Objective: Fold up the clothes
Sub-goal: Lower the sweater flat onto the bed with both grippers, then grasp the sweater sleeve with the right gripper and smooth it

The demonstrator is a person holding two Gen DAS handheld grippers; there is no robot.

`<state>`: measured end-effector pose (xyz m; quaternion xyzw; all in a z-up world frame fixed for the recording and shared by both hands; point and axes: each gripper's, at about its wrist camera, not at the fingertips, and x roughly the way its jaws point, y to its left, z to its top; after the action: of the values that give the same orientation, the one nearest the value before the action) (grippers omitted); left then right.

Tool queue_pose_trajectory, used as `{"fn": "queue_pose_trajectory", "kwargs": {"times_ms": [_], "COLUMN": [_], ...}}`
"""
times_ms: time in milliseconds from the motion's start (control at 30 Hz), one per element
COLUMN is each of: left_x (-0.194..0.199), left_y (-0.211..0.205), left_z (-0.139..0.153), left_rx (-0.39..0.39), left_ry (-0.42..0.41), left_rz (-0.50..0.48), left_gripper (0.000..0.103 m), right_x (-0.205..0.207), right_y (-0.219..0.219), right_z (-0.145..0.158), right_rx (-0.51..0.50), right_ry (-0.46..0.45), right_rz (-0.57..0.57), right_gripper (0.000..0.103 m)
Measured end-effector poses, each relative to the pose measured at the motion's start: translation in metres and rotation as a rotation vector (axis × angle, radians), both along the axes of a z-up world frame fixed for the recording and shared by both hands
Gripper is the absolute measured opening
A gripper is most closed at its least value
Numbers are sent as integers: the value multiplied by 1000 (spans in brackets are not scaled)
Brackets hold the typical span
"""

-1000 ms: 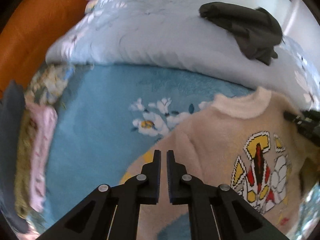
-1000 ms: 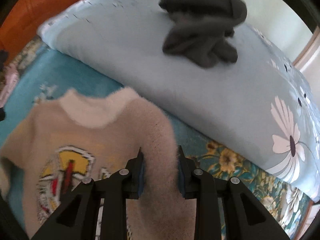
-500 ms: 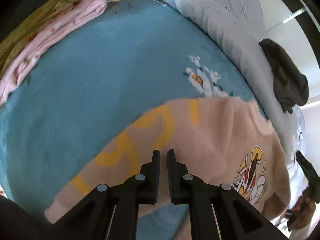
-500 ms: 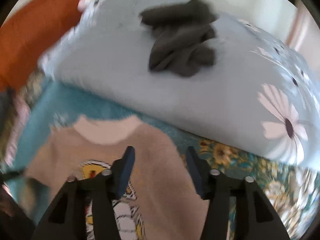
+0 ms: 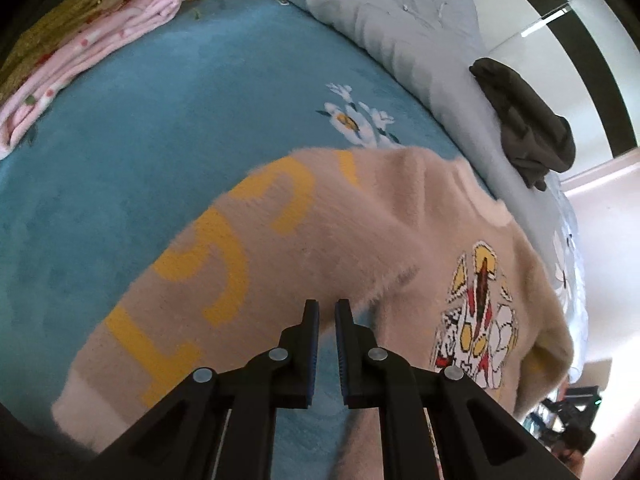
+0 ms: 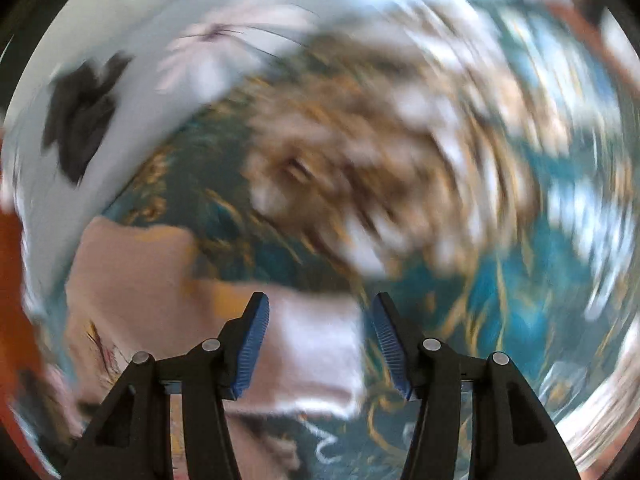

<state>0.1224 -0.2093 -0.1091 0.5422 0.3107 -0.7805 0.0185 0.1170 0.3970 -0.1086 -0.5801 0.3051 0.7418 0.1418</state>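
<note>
Since the earlier frame the right gripper (image 6: 320, 344) has released the sleeve. The sweater (image 5: 360, 248) lies flat on the blue blanket (image 5: 140, 140) (soft, fuzzy, light); grasp the cuff. The left gripper (image 5: 326, 344) is opening, nothing between its jaws.

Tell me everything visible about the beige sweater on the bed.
The beige sweater is a fuzzy, soft-looking knit lying front up on the teal blanket. It has a paler collar, large yellow letters running along one outstretched sleeve, and a chest picture in yellow, red, white and black. It is spread out, not yet folded. The left gripper hangs just over the sleeve's edge, its jaws opening with nothing between them. In the blurred right wrist view a pale cuff lies below the open right gripper, unpinched.
</note>
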Motion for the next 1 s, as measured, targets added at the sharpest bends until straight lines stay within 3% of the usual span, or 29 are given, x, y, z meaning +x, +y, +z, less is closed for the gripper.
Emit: {"fn": "queue_pose_trajectory", "kwargs": {"times_ms": [167, 333, 367, 400, 467, 533, 633, 700, 833, 900, 1000], "left_x": [4, 7, 8, 10, 13, 17, 22, 24, 23, 22, 23], "left_y": [8, 5, 3, 0, -7, -14, -22, -24, -24, -23, -24], "left_z": [23, 27, 28, 28, 29, 29, 31, 32, 33, 34, 36], "left_rx": [3, -6, -3, 3, 18, 35, 47, 48, 44, 35, 31], "left_ry": [106, 115, 116, 118, 123, 129, 135, 140, 146, 150, 159], "left_rz": [-62, -61, -53, -42, -15, 16, 50, 60, 56, 47, 51], "left_gripper": [39, 41, 41, 41, 41, 41, 41, 41, 41, 41, 41], "right_x": [28, 15, 13, 10, 6, 1, -11, -23, -44, -55, -68], "right_y": [3, -21, -26, -31, -36, -37, -19, -3, -6, -34, -96], "right_z": [-17, -17, -17, -15, -11, -2, 40, 86, 171, 205, 218], "right_rx": [-56, -47, -50, -40, -36, -6, 150, 313, 443, 461, 398], "right_ry": [13, 26, 32, 30, 32, 38, 87, 149, 321, 403, 457], "right_rz": [-137, -80, -65, -53, -35, -22, -32, -51, 27, 117, 309], "right_gripper": [55, 56, 47, 26, 15, 12, 12, 11, 11, 11, 11]}}
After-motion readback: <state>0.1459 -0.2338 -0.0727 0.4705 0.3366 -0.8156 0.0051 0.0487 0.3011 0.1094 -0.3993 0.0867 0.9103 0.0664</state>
